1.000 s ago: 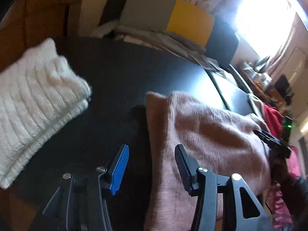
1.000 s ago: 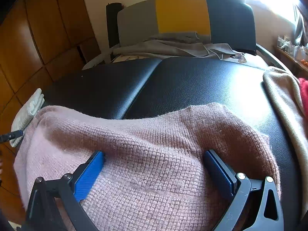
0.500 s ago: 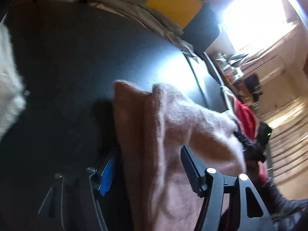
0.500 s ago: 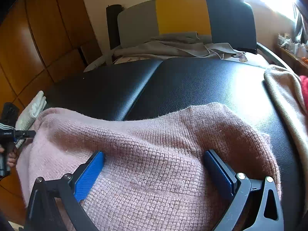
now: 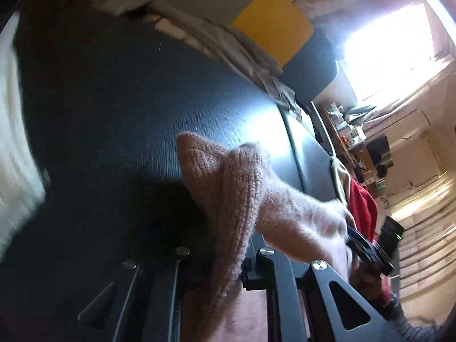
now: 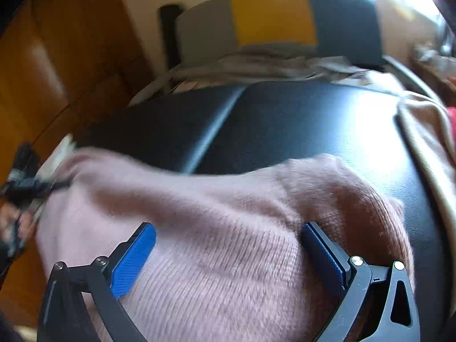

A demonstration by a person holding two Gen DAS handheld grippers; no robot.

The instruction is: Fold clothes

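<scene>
Two grippers work on one pink sweater (image 6: 216, 245). Nearest to the right camera, the right gripper (image 6: 228, 253) has its jaws spread wide, and the knit bulges up between the blue pads without being pinched. Half a second ago the cloth under it was sharp and still; now its far left part is blurred, so it is in motion there.

On the left side the change is bigger. One second ago the left gripper (image 5: 225, 259) was spread over the sweater edge; now it is pressed together on that edge, and the sweater (image 5: 228, 188) rises from it in a peak above the black cushion (image 5: 128, 105). I judge that this side is being lifted to be carried over the rest, so a fold is in progress (how many folds this sweater already has, I cannot tell).

Farther away, at the left edge of the cushion, a white knit (image 5: 14, 142) lies as a blurred shape; a second ago it showed as a folded stack. At the right edge a beige cloth (image 6: 424, 131) and a red cloth (image 5: 363, 211) hang loose. Beyond the cushion, a grey cloth (image 6: 256, 65) lies before the grey, yellow and dark backrest (image 6: 273, 14).

No box or basket is in view, so nothing is contained anywhere.
</scene>
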